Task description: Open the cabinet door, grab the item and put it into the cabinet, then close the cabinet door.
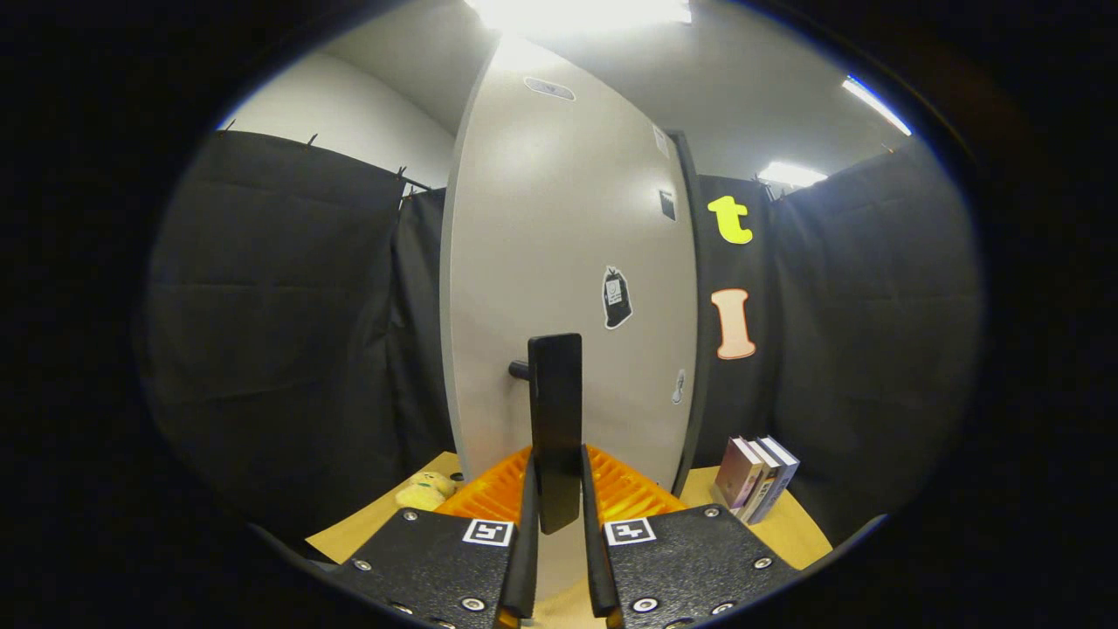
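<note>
The desk (790, 533) is a tan wooden surface, hemmed in by black cloth walls (288, 332) with a white ceiling and bright strip lights (576, 13) above. On it stands the pale grey cabinet door (568, 262), seen at an angle, with a few small stickers (617, 297) on its face. A black bar handle (555, 428) juts from the door on a short stub; its long axis runs upright, its lower end hanging down between the fingers. The gripper (556, 489) has its two fingers drawn close around the handle's lower end, one on each side of it, pinching it. Near the desk's left edge, beside the fingers, lies a small yellow plush item (425, 491). Toward the right edge, by the cloth wall, three books (755, 477) stand leaning together.
</note>
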### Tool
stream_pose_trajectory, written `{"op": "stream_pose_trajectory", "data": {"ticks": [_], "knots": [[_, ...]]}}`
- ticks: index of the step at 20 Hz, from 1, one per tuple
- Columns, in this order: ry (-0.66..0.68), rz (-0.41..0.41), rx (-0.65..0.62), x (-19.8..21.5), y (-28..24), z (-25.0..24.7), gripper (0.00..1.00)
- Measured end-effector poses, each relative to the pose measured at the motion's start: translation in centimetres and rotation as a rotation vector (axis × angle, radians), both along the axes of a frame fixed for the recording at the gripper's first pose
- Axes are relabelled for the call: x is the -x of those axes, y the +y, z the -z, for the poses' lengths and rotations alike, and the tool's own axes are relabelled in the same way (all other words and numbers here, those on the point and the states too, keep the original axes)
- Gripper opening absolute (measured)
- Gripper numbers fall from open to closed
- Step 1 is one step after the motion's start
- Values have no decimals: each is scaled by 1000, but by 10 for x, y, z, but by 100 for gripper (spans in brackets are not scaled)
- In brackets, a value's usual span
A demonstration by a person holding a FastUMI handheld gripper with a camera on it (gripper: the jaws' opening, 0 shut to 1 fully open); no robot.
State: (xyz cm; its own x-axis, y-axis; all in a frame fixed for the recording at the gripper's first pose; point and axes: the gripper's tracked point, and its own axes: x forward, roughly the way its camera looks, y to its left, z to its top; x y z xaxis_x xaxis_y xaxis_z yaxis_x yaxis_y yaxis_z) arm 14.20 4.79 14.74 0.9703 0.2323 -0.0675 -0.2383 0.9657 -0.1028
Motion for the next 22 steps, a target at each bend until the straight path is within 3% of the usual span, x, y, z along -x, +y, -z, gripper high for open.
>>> {"op": "stream_pose_trajectory", "data": {"ticks": [9,12,18,22], "knots": [[-45,215,22,11,-87,-5,22],[-63,304,41,11,-123,-5,13],[-61,319,-58,13,-142,-6,12],[-134,384,3,33,-159,-18,28]]}}
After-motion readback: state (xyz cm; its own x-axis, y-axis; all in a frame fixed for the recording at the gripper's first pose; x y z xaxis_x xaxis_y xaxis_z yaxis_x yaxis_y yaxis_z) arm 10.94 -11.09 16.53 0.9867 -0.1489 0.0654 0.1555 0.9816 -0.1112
